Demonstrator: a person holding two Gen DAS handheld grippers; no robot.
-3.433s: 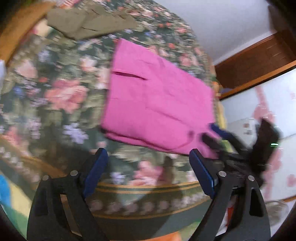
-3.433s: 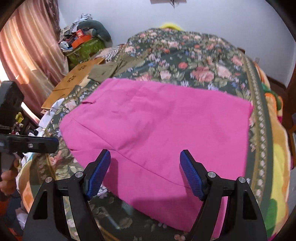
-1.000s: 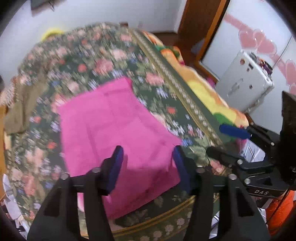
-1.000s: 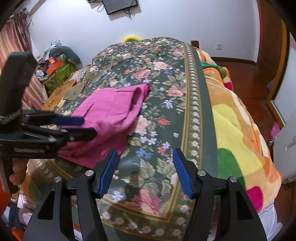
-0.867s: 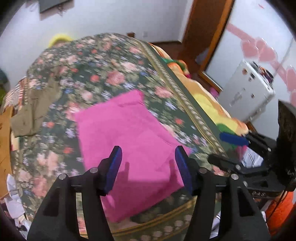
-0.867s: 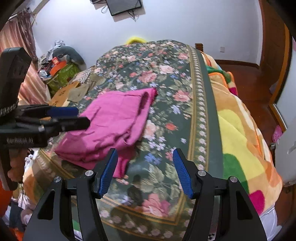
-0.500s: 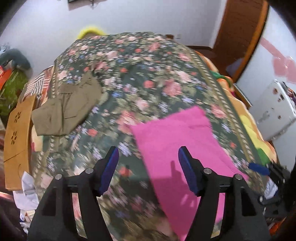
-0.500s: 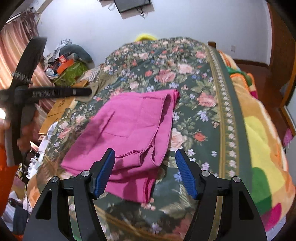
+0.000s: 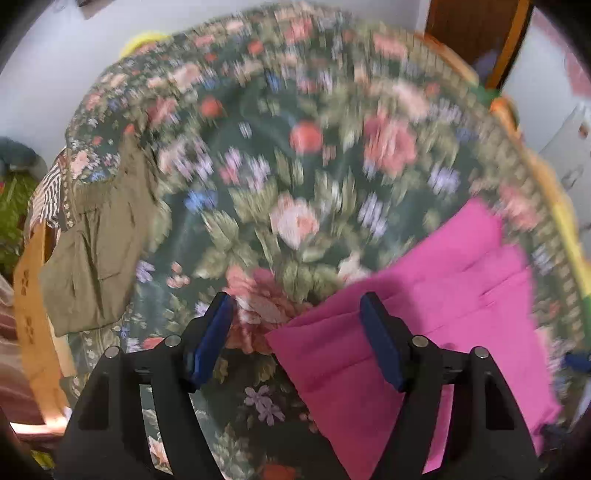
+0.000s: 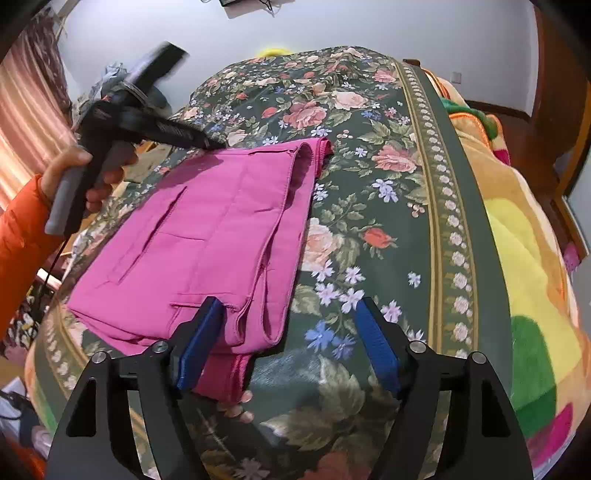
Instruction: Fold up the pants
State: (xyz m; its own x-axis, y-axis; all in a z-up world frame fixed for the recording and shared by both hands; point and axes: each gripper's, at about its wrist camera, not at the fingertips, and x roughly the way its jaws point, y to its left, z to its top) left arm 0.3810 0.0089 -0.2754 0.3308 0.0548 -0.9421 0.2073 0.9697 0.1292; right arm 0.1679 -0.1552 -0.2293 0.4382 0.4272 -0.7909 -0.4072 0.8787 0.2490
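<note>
The pink pants (image 10: pixel 207 236) lie folded into a rectangle on the floral bedspread (image 10: pixel 388 206). In the left wrist view the pink pants (image 9: pixel 436 317) sit at the lower right, blurred by motion. My left gripper (image 9: pixel 295 332) is open and empty, hovering over the pants' left corner. It also shows in the right wrist view (image 10: pixel 207 144) at the pants' far left edge. My right gripper (image 10: pixel 290 334) is open and empty, just above the pants' near right corner.
An olive garment (image 9: pixel 96 251) lies at the bed's left side beside a brown cardboard sheet (image 9: pixel 33 310). A yellow, green and orange blanket (image 10: pixel 524 280) hangs over the bed's right side. A wooden door (image 9: pixel 476 33) stands at the far right.
Both grippers let go of the pants and pulled back. My left gripper swung left across the bed and is still moving. My right gripper turned back toward the pants' near corner.
</note>
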